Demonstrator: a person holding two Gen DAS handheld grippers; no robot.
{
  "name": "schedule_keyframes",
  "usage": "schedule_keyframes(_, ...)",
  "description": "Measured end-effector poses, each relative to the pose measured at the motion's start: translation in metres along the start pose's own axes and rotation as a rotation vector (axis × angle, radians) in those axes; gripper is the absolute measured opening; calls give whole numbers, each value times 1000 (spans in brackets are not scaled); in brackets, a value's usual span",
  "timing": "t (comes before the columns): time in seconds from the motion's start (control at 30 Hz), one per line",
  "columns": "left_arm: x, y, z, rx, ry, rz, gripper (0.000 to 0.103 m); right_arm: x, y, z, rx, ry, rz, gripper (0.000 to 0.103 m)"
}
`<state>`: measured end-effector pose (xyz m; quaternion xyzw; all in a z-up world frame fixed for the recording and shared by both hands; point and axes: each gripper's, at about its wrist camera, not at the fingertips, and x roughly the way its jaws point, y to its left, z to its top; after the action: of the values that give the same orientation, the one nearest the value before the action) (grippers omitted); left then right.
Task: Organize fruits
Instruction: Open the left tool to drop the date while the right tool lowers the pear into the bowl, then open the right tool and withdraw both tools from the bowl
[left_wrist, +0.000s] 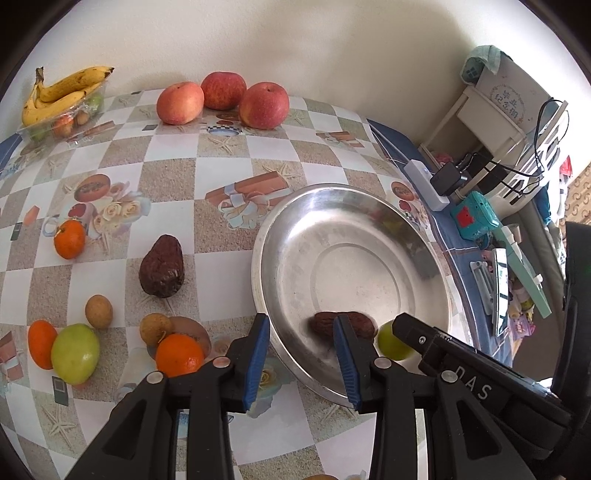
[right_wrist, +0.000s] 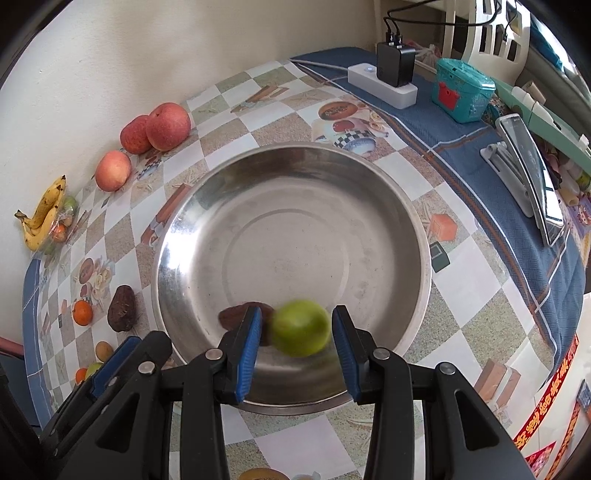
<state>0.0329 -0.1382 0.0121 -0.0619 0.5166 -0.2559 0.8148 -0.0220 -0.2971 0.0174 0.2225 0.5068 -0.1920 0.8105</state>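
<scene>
A steel bowl (left_wrist: 354, 266) (right_wrist: 288, 240) stands on the checked tablecloth. A dark wrinkled fruit (left_wrist: 354, 323) (right_wrist: 231, 315) lies at the bowl's near edge. Beside it a green round fruit (right_wrist: 301, 326) (left_wrist: 389, 345) looks motion-blurred between the fingers of my right gripper (right_wrist: 297, 350), which is open and touches it on neither side. My left gripper (left_wrist: 301, 360) is open and holds nothing, just over the bowl's left rim. Loose on the cloth to the left are oranges (left_wrist: 69, 239), a dark avocado-like fruit (left_wrist: 162, 266), a green fruit (left_wrist: 75, 352) and small tan fruits (left_wrist: 98, 311).
Three apples (left_wrist: 221, 98) sit by the wall, and bananas (left_wrist: 61, 92) lie on a plastic tray at the far left. Right of the bowl, on a blue cloth, are a power strip with charger (right_wrist: 388, 79), a teal box (right_wrist: 461, 90) and a phone on a stand (right_wrist: 532, 173).
</scene>
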Motion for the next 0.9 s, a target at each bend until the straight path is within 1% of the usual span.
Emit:
schedule_keyframes(0.63, -4, 10, -2, -23, 8, 37, 40, -3, 3, 0, -33, -11, -8, 41)
schedule_keyframes(0.73, -4, 15, -2, -38, 21, 60, 40, -3, 4, -1, -43, -12, -10, 41)
schedule_keyframes(0.9, -10, 31, -3, -103, 41, 95, 40, -4, 10, -4, -77, -16, -15, 41)
